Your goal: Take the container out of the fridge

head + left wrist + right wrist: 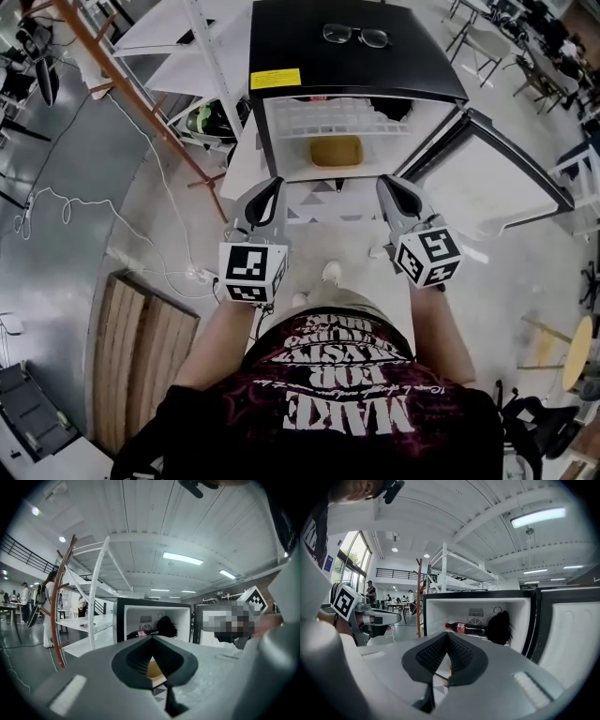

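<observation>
A small black fridge [347, 56] stands open before me, its door [497, 173] swung out to the right. A tan container [336, 150] sits on the lower level inside, under a white wire shelf [333, 117]. My left gripper [266, 190] and right gripper [391, 187] hover side by side just outside the opening, both pointing in, both shut with nothing held. In the left gripper view the jaw tips [152, 638] meet, and the container [154, 670] shows beyond them. The right gripper view shows the right gripper [448, 635] shut before the fridge [478, 597], where a cola bottle [464, 628] lies.
Eyeglasses [356, 36] rest on the fridge top. A dark bag-like object [499, 627] sits at the shelf's back right. A white shelving rack [187, 56] and a rust-coloured pole [141, 94] stand to the left. Cables [141, 253] and a wooden pallet [141, 366] lie on the floor.
</observation>
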